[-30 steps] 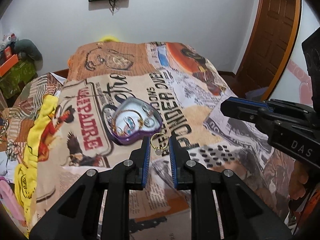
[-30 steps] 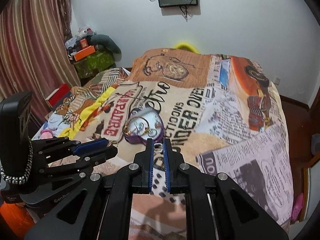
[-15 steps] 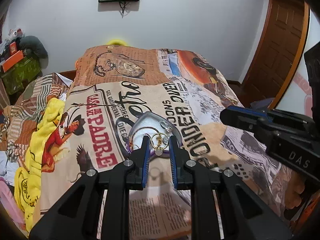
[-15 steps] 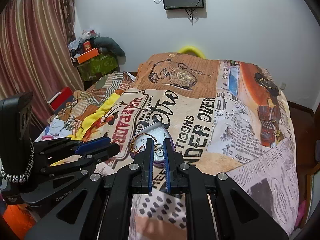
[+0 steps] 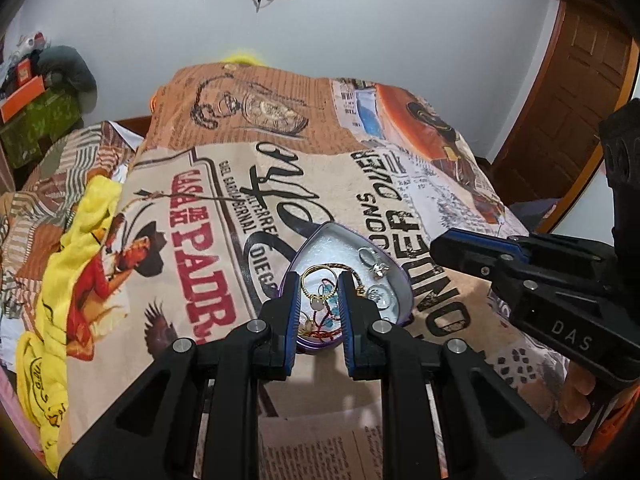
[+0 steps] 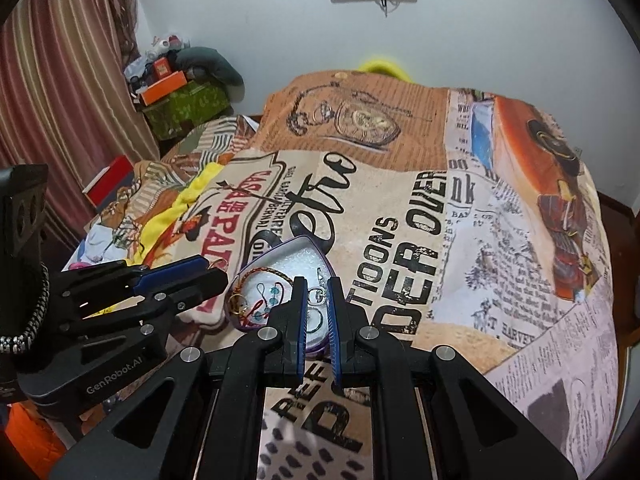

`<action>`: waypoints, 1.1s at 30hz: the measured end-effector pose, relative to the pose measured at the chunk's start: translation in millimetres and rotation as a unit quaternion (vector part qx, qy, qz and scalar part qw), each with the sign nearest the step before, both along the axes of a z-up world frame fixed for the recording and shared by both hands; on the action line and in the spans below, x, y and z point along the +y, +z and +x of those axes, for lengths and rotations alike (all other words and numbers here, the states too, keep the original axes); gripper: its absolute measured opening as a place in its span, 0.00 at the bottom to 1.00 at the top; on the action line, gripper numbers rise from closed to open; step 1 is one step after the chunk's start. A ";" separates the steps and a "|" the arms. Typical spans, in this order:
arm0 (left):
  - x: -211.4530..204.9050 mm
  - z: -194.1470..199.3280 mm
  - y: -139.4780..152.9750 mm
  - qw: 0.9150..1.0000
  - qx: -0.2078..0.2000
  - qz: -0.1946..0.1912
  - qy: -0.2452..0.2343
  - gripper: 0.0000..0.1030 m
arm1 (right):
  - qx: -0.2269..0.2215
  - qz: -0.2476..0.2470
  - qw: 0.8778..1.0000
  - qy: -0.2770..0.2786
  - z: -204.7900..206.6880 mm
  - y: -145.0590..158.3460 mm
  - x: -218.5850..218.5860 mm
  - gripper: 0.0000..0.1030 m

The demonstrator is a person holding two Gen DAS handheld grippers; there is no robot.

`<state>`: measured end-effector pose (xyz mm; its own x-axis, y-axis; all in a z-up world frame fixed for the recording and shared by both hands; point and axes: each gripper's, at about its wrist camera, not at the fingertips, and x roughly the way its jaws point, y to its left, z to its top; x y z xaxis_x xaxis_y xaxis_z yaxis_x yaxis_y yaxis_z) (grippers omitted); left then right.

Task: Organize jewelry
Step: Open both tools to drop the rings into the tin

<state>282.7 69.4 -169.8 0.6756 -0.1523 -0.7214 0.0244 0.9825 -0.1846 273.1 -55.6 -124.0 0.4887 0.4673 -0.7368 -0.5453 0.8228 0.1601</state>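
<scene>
The left gripper (image 5: 319,289) pinches a gold ring (image 5: 316,284) over the heart-shaped box (image 5: 394,276). The right gripper (image 6: 317,294) pinches a small silver ring (image 6: 317,295). Lower each before spreading jaws, so neither bounces onto the bed (image 6: 500,240).

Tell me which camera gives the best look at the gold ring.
The left wrist view. There the gold ring sits whole between the left gripper fingers, its pale stone visible, above the heart-shaped box. The right wrist view shows only a sliver of gold behind the left gripper's fingertips, the rest hidden.
</scene>
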 end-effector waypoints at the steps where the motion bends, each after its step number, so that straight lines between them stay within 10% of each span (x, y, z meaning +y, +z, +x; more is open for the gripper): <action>1: 0.2 1.9 -2.7 1.000 0.002 0.000 -0.001 0.17 | 0.003 -0.001 1.000 0.001 1.9 -2.0 0.8 0.08; 33: -3.9 -4.0 0.7 1.000 -0.004 0.022 -0.012 0.17 | 0.026 -0.022 0.999 0.030 11.3 -13.5 27.6 0.15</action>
<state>278.7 65.5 -169.1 0.6785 -0.1364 -0.7218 0.0498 0.9889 -0.1400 284.4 -28.0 -137.5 0.4209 0.4620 -0.7806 -0.5862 0.7953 0.1547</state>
